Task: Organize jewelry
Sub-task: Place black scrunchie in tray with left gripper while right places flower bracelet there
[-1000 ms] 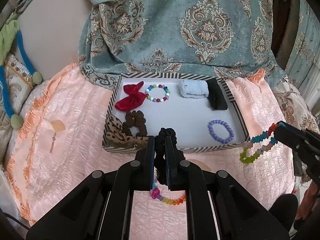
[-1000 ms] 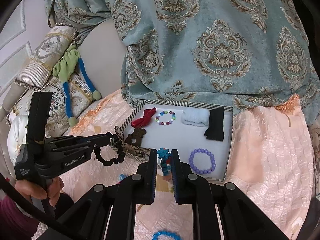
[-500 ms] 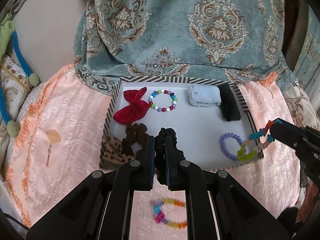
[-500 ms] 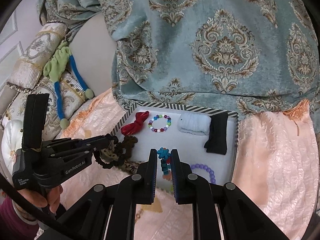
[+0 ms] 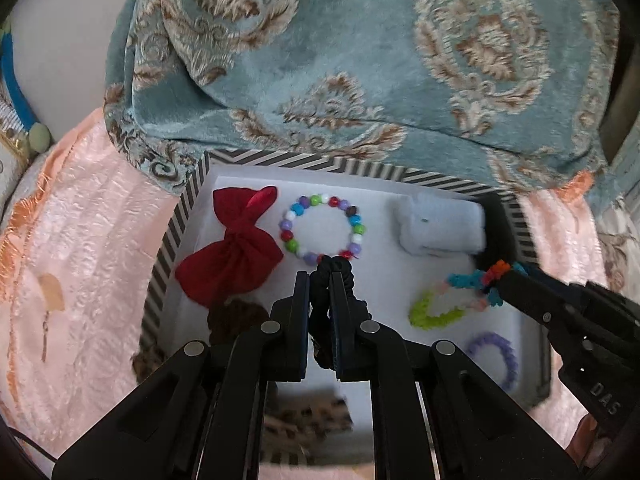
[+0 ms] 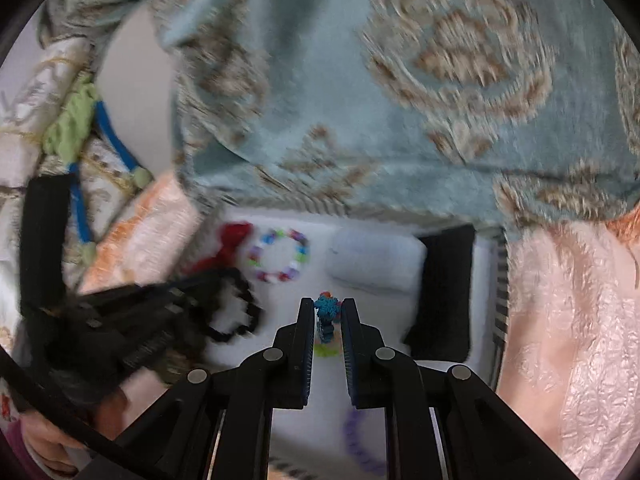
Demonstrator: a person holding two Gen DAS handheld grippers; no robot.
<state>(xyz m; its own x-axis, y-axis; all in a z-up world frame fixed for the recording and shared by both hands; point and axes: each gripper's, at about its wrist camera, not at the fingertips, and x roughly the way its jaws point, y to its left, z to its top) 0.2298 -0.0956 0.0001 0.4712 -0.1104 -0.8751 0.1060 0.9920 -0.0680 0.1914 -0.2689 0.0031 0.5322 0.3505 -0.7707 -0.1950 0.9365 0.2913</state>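
My left gripper [image 5: 320, 280] is shut on a black scrunchie [image 5: 334, 266], held low over the middle of the striped-rim tray [image 5: 172, 240]. In the right wrist view the same scrunchie [image 6: 236, 314] hangs as a loop from the blurred left gripper [image 6: 212, 284]. My right gripper [image 6: 326, 304] is shut on a fuzzy multicoloured bracelet [image 6: 325, 326]. In the left wrist view that bracelet [image 5: 440, 310] dangles from the right gripper [image 5: 506, 280] over the tray's right half. Whether either piece touches the tray floor I cannot tell.
The tray holds a red bow [image 5: 236, 248], a bead bracelet [image 5: 322, 228], a pale blue roll [image 5: 440, 228], a black piece [image 6: 444, 288], a purple bracelet [image 5: 496, 352] and brown bows [image 5: 236, 316]. A teal patterned blanket [image 5: 360, 60] lies behind it, on a peach bedspread [image 5: 80, 260].
Both grippers have moved forward and down from the near edge to over the tray, still holding their pieces. The rainbow bracelet on the bedspread has dropped out of view.
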